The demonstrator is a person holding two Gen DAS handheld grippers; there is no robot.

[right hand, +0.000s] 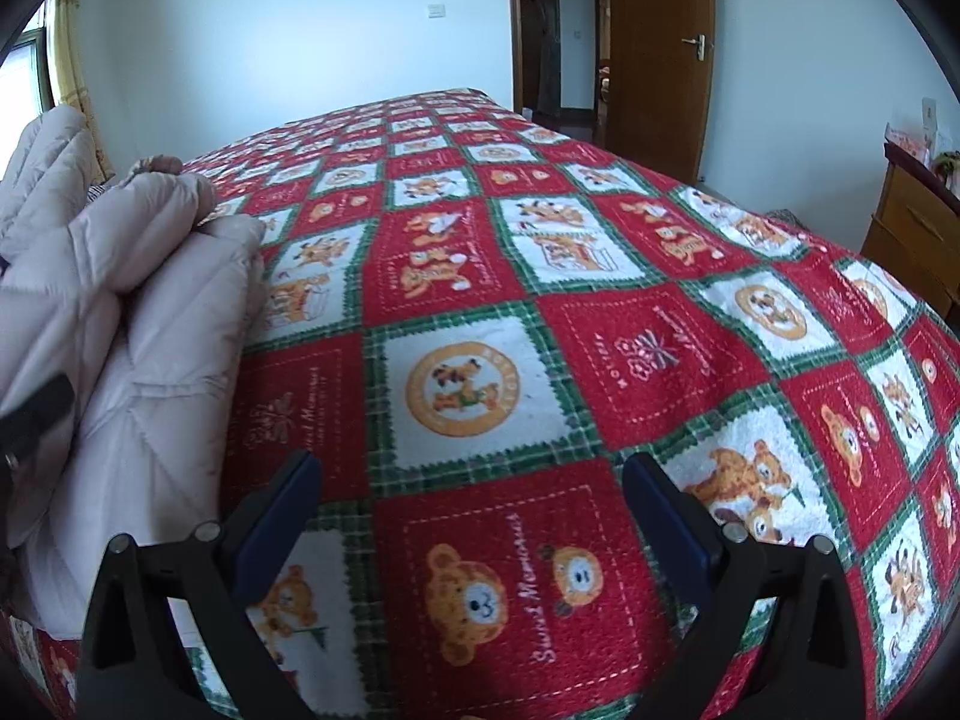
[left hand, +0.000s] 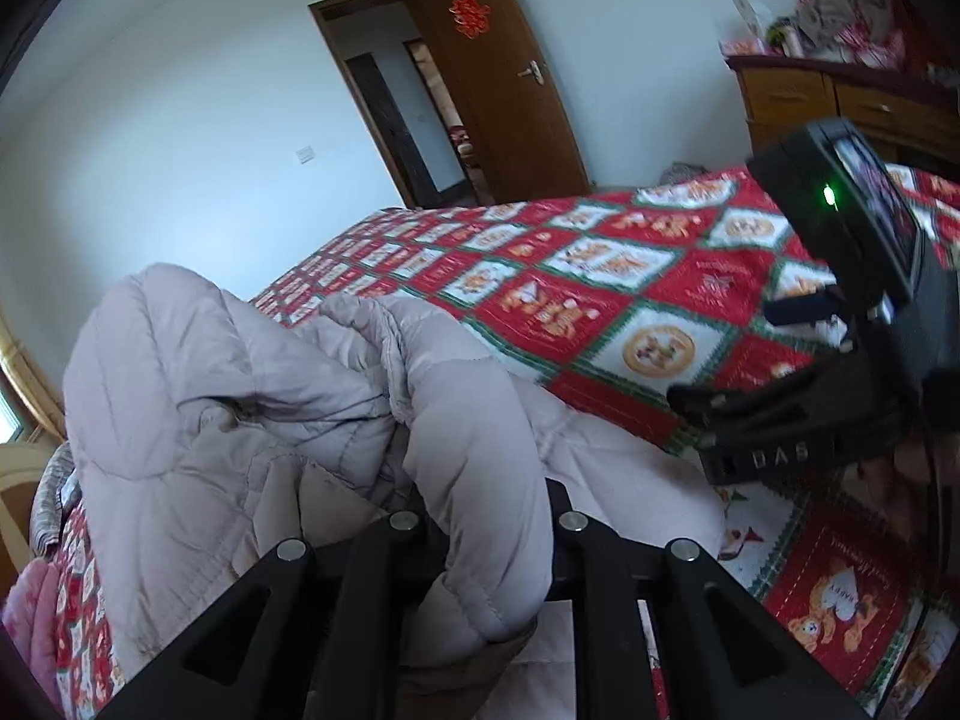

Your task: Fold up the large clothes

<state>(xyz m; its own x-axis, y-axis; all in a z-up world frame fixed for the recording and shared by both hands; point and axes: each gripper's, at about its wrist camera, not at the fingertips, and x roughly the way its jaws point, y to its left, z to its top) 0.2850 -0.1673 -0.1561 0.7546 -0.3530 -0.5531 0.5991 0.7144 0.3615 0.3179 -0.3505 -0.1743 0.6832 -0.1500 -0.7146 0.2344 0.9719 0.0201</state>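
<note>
I see a bed covered by a red, white and green patchwork quilt (right hand: 540,312) printed with teddy bears, filling most of the right wrist frame. On it, at the left edge of that frame, lies a pale puffy jacket (right hand: 150,312), bunched and partly lifted. In the left wrist frame, something pink (left hand: 27,618) sits at the lower left.
</note>
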